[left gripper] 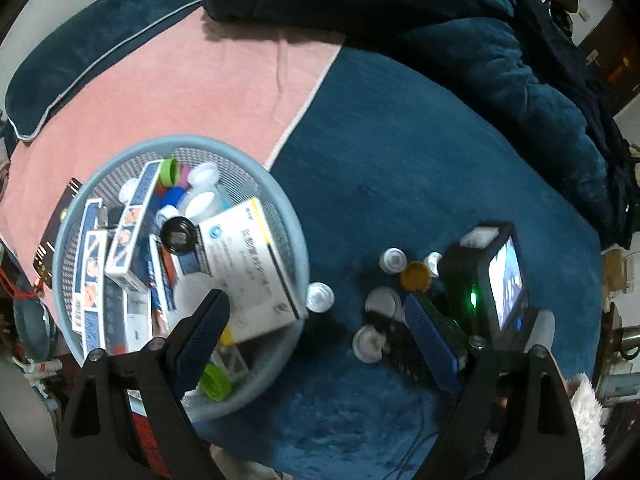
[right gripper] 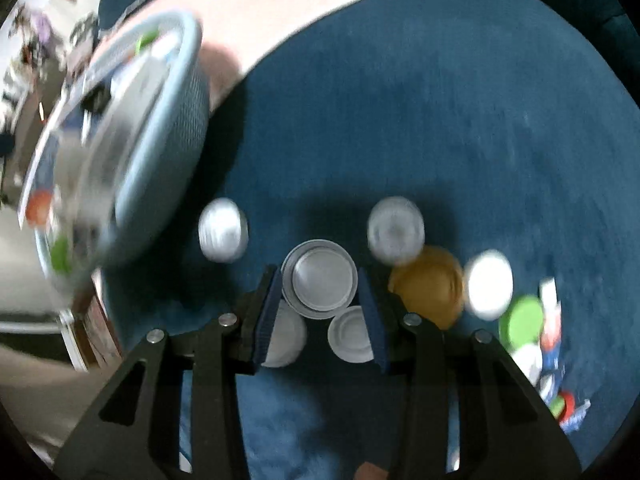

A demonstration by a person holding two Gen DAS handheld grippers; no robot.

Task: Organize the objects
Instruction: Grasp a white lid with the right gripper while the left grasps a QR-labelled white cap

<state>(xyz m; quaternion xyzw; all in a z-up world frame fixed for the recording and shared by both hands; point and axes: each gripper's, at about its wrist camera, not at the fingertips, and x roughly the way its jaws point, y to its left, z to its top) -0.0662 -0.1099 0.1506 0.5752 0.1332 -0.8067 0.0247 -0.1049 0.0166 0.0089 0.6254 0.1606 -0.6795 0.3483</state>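
The right hand-held gripper is pointing down at a blue blanket, and its two blue pads are closing in against the sides of a grey-white cap — the cap is sitting squarely between them, with the pads at or right against its rim. Just below it, two more white caps are lying partly under the fingers, one by the left pad and one by the right. Further out, three blurred white caps are resting on the blanket: one to the left, one ahead, one to the right. A single yellow-brown cap is lying beside the right pad, and a green one past it.

The left hand-held gripper is hanging wide open with nothing between its pads, its left finger over the rim of a round blue basket. In the basket are lying several blue-and-white boxes, one large white box, one black cap and two green caps — plus a few white ones. Beyond it, a pink sheet is covering the bed.
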